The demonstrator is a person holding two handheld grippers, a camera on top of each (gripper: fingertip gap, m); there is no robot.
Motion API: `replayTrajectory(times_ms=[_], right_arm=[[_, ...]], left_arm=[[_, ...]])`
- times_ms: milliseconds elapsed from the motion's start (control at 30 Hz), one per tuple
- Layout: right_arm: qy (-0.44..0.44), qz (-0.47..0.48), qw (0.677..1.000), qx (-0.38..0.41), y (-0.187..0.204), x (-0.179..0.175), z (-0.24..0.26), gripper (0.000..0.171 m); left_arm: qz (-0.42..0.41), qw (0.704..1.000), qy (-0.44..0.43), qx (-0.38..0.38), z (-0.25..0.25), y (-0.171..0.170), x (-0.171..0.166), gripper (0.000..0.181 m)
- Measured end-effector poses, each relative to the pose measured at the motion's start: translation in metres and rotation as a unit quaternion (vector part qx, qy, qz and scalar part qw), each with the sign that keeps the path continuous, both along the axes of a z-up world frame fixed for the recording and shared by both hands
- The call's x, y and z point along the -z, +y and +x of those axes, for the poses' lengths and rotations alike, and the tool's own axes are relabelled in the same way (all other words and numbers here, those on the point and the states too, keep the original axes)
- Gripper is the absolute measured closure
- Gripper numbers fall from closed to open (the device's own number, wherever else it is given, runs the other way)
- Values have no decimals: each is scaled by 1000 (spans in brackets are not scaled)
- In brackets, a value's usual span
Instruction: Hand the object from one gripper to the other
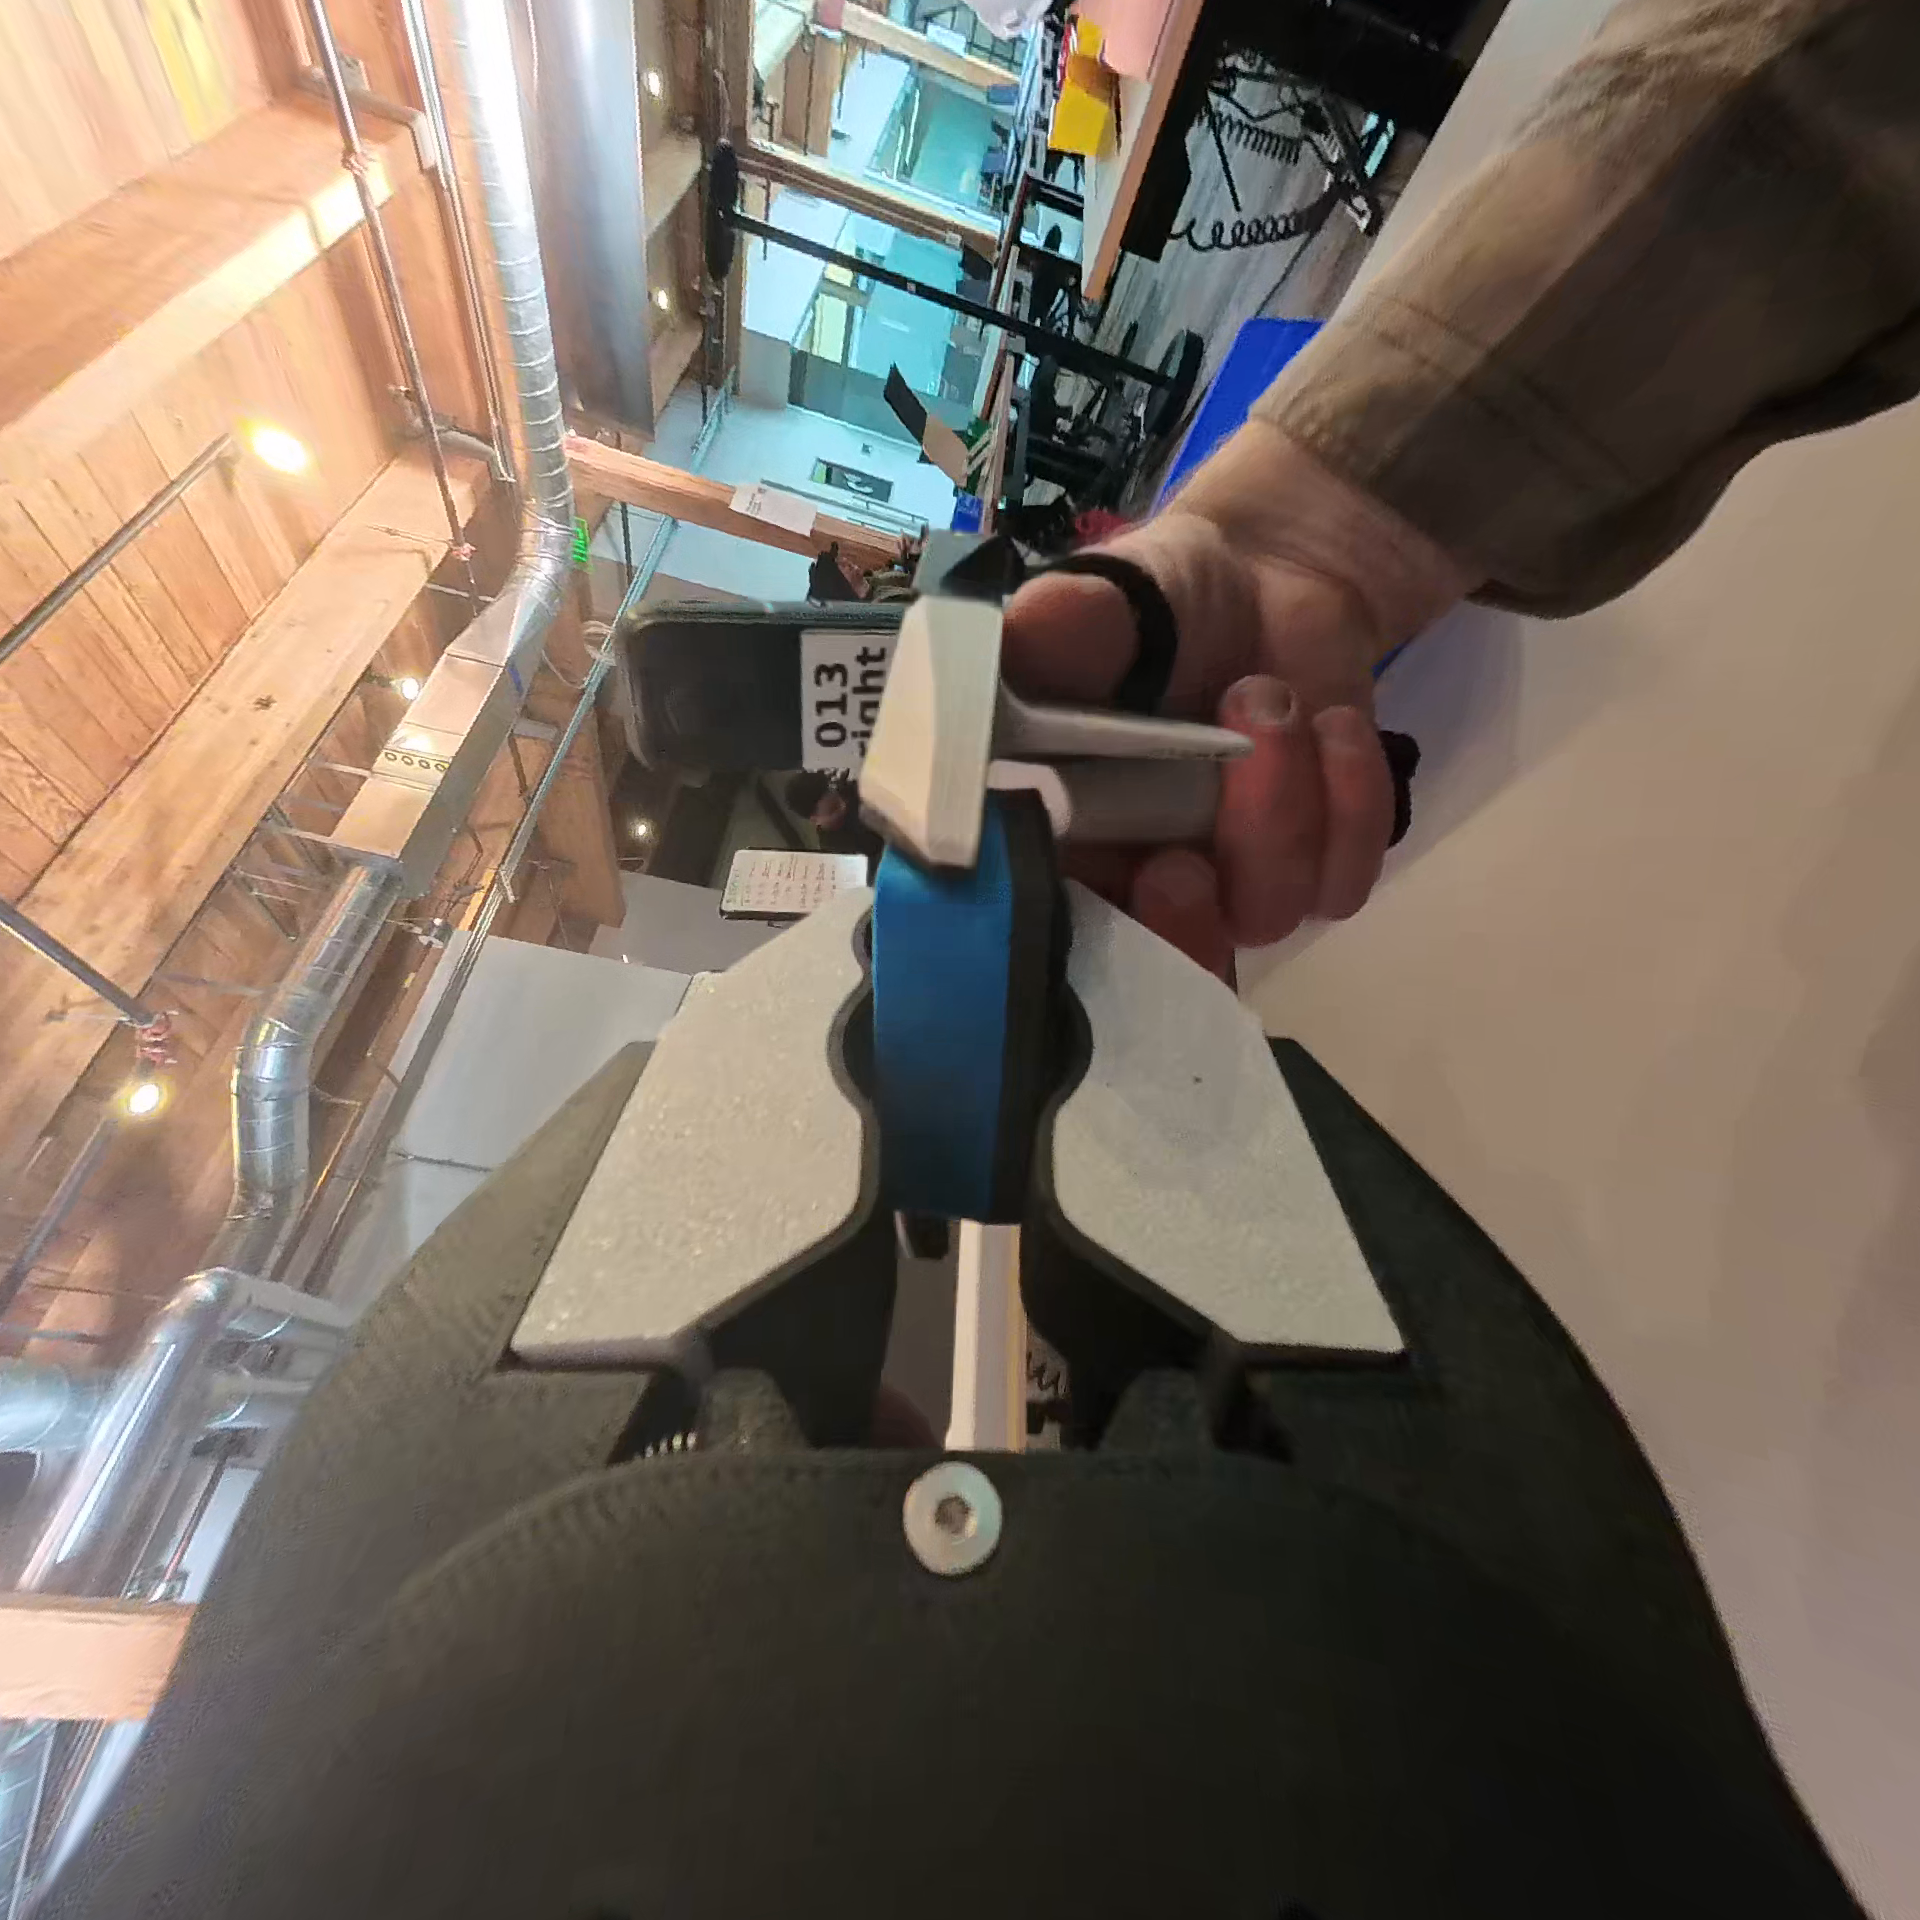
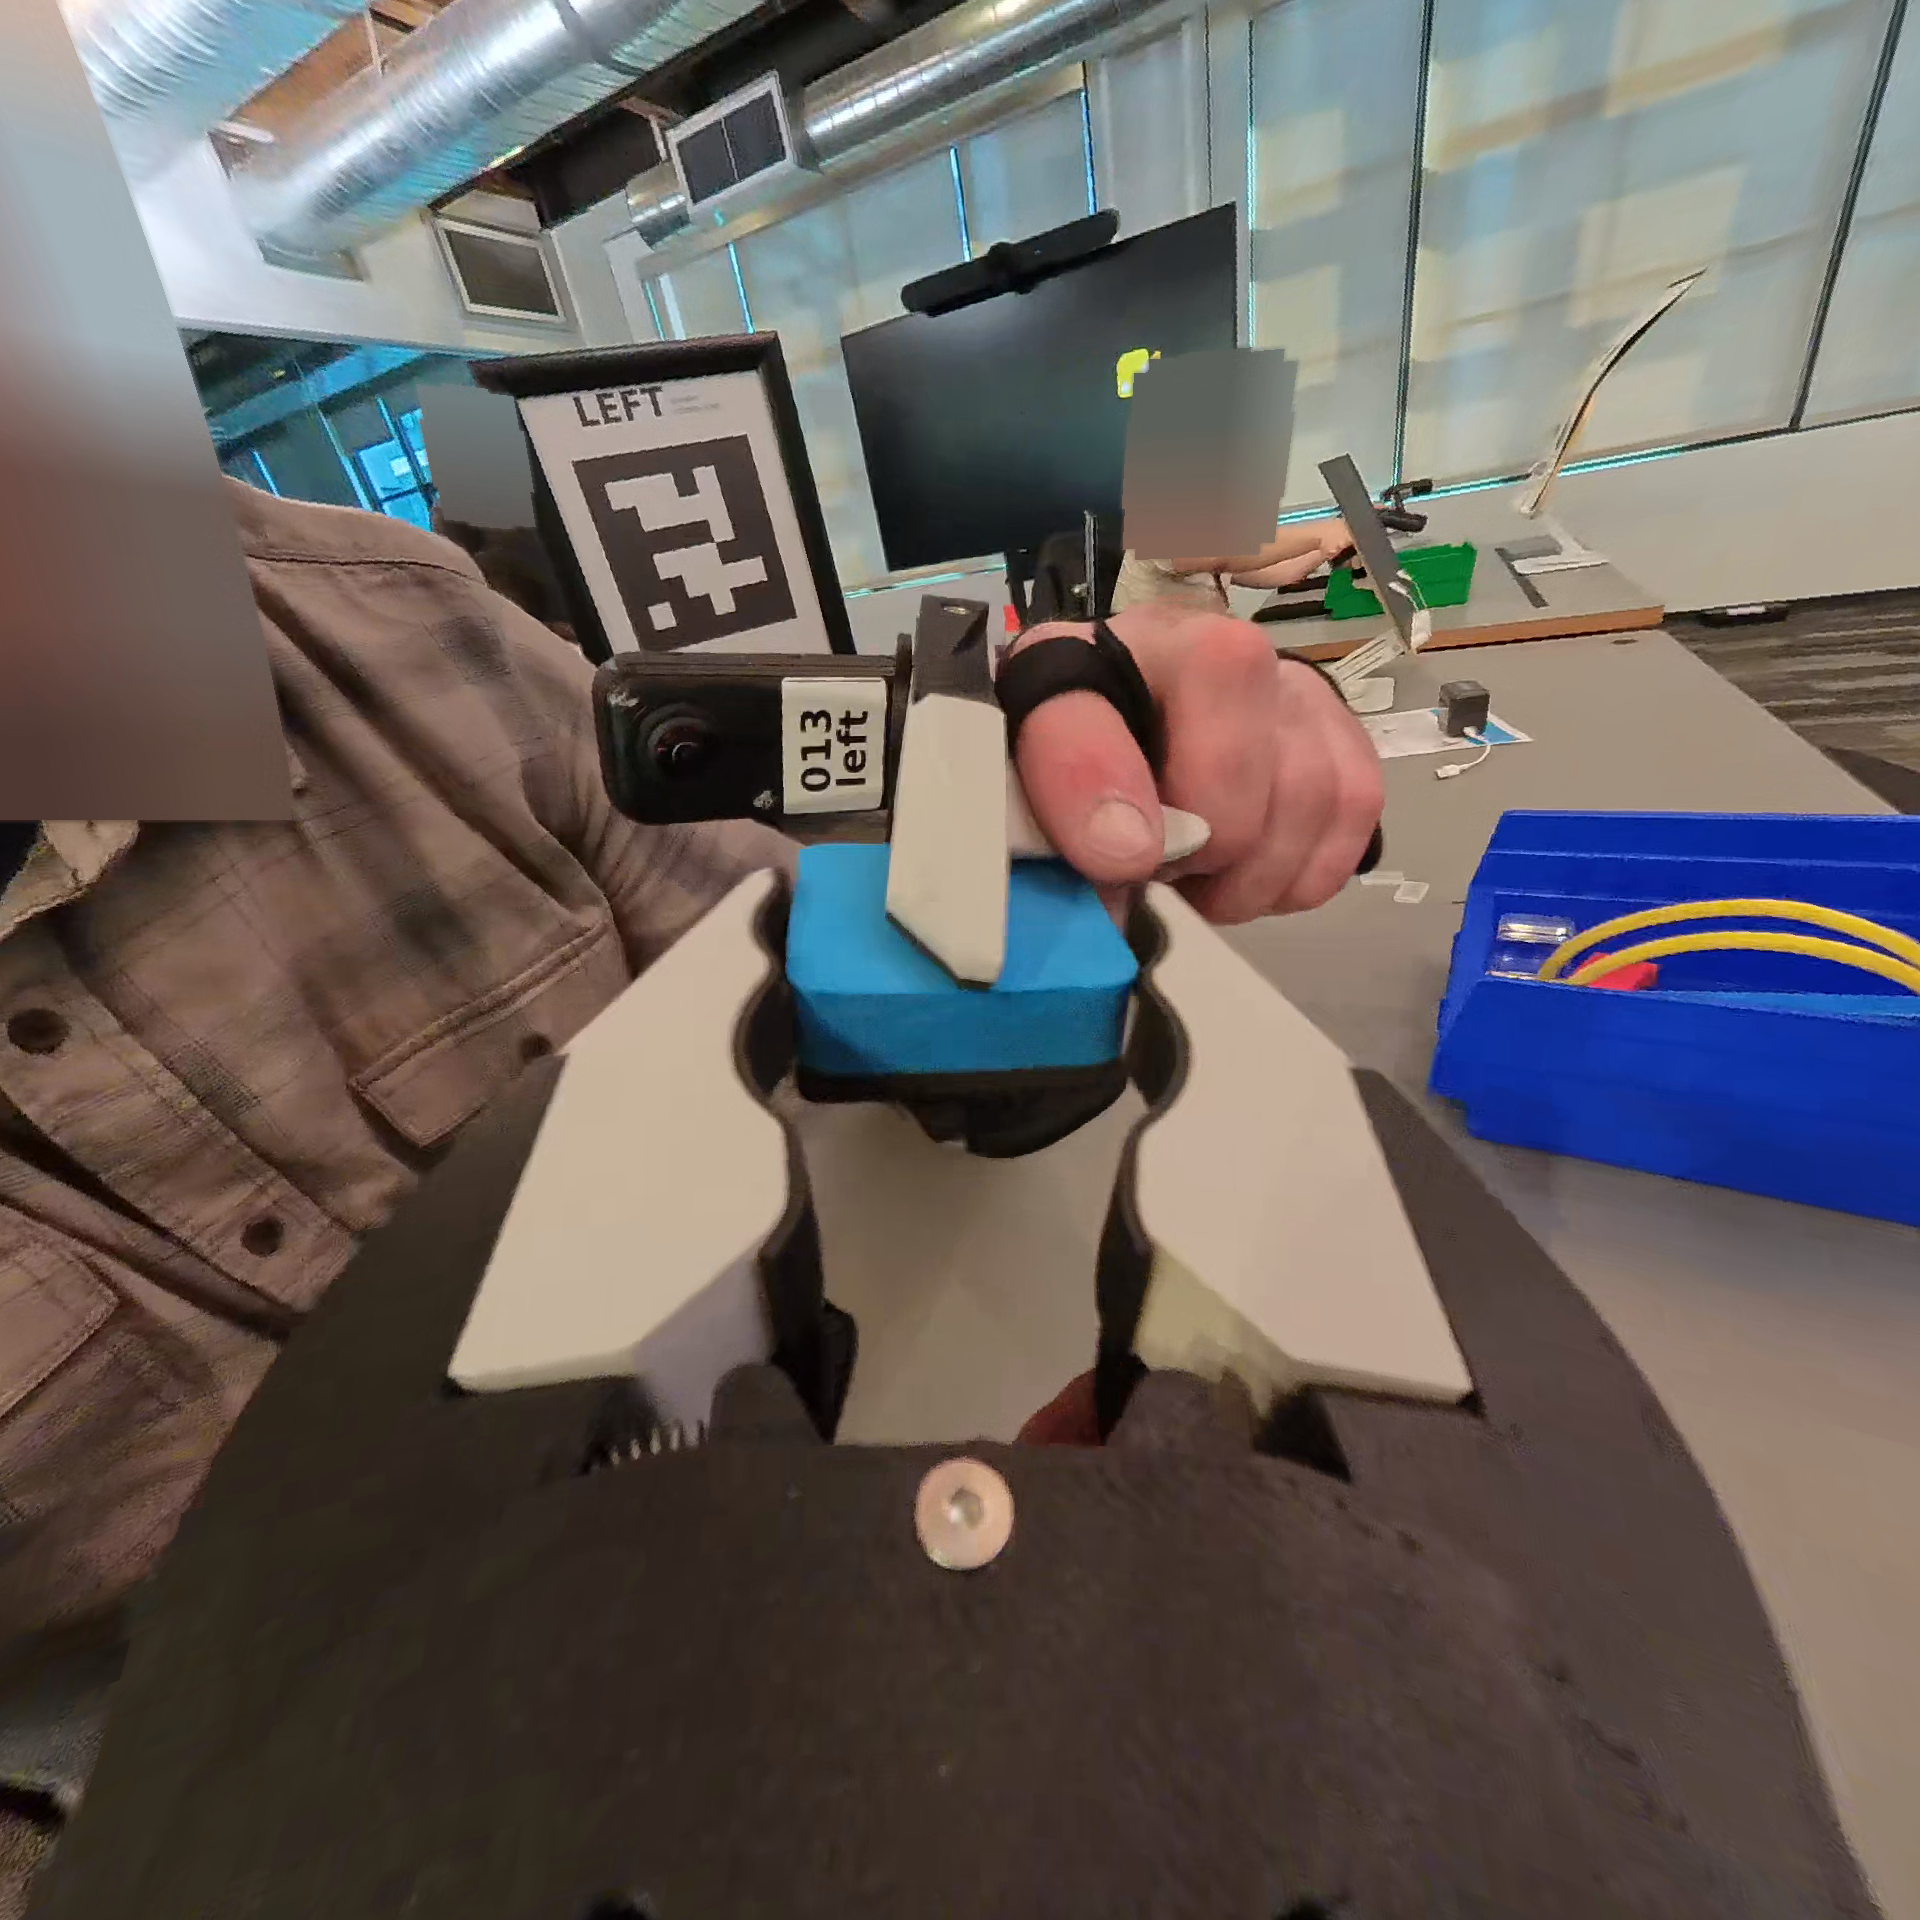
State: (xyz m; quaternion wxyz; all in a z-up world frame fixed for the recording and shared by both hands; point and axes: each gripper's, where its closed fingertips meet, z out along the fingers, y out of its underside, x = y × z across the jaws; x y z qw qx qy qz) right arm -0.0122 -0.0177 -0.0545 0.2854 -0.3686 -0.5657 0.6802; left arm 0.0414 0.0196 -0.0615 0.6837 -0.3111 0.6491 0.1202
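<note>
Both hand-held grippers seemingly around blue block (image 2: 951,997)

blue-topped, black-based block (image 2: 951,997)

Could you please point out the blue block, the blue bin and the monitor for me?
Blue block (image 2: 951,1013): right wrist view, on its front blue face.
Blue bin (image 2: 1621,1101): right wrist view, on its front wall.
Monitor (image 2: 997,436): right wrist view, on its dark screen.

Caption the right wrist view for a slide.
Mid-handover: blue block held between both grippers, left gripper clamping from above, right gripper fingers at its sides, blue bin on the table.
</note>
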Motion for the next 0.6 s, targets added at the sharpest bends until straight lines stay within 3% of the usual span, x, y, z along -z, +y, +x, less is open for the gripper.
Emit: replayTrajectory(times_ms=[233,367,500,600], right_arm=[[-8,15,998,58,19,1,-5,113],[-15,49,977,208,64,-5,-7,113],[-36,91,931,351,102,-11,-4,113],[-77,112,906,401,111,-4,-9,113]], left_arm=[[10,999,-10,-46,-7,18,-1,152],[28,993,-60,-101,-24,39,-17,125],[78,983,-58,-158,-33,54,-22,124],[107,973,-40,-199,-32,64,-18,130]])
